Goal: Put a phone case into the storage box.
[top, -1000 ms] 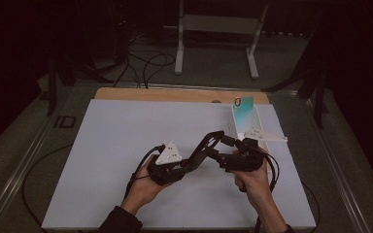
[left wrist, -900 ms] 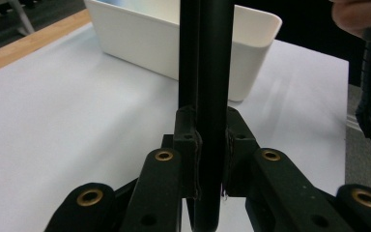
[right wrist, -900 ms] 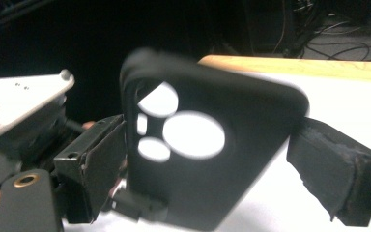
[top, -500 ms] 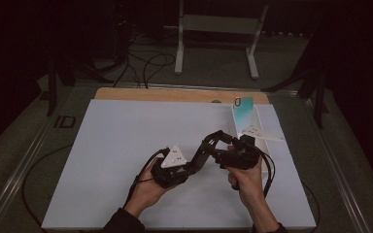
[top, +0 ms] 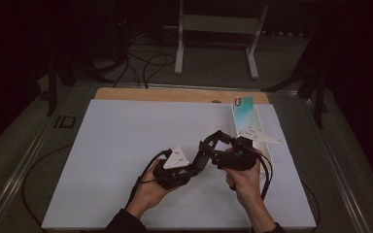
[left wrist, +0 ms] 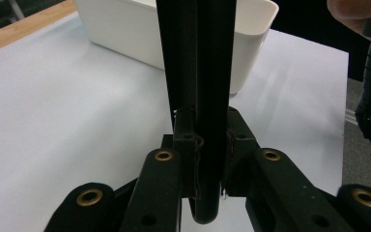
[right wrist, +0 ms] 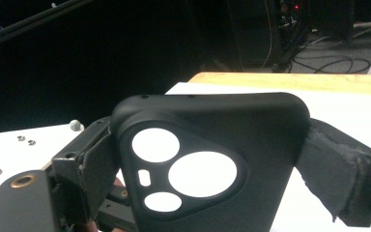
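Note:
A black phone case (right wrist: pixel 207 121) with round camera cut-outs is held up over the white mat between the two grippers. In the right gripper view, my right gripper (right wrist: pixel 212 169) is shut on it, with a padded finger against each long side. My left gripper (left wrist: pixel 207 142) is shut on the same case (left wrist: pixel 198 58), which stands edge-on between its pads. In the high view, the left gripper (top: pixel 196 160) and right gripper (top: pixel 226 145) meet near the front right of the mat, with the case (top: pixel 212 144) dark between them.
A white bin (top: pixel 260 145) stands on the mat just right of the hands, and a teal phone case (top: pixel 243 112) leans at its far end. The bin's wall (left wrist: pixel 125 29) is close ahead in the left gripper view. A wooden strip (top: pixel 175 94) edges the mat's far side.
The right hand has shifted slightly to the left. Both grippers keep their hold on the black case.

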A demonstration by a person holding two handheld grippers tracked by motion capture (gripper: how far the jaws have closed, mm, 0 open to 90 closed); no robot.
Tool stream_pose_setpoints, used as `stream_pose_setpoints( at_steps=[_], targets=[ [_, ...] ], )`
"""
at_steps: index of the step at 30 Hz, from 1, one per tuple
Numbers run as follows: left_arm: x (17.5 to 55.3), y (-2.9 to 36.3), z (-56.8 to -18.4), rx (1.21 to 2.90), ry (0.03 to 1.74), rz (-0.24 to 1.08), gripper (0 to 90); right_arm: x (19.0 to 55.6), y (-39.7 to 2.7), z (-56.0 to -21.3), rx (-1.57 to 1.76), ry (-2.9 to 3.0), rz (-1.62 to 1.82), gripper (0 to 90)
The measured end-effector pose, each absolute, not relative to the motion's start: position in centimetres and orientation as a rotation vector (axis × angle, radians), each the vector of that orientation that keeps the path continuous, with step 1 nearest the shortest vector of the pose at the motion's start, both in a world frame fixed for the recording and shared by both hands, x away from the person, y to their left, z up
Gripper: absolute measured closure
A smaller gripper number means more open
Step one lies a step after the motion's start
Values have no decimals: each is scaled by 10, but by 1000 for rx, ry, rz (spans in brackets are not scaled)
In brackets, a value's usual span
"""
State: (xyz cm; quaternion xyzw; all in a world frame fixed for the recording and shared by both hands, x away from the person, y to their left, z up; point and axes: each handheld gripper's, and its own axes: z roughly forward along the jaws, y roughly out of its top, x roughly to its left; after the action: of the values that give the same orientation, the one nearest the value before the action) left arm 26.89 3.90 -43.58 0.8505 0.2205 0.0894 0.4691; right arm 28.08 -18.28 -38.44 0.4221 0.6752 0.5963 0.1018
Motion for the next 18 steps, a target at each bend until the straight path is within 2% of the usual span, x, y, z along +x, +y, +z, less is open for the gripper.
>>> stream_pose_setpoints(
  at_steps=[4, 6, 11, 18],
  targets=[
    [269, 40, -436, 2084, 538, 219, 796, 280, -182, -384, 1233, 1998, 1751, 138],
    [269, 41, -435, 2083, 536, 227, 766, 280, -182, -384, 1235, 2000, 1759, 139],
    [271, 47, -435, 2063, 565, 216, 593, 281, -182, -385, 1237, 1999, 1739, 139],
    [273, 59, -435, 2012, 681, 318, 284, 282, -184, -386, 1242, 1998, 1734, 138]
  ],
)
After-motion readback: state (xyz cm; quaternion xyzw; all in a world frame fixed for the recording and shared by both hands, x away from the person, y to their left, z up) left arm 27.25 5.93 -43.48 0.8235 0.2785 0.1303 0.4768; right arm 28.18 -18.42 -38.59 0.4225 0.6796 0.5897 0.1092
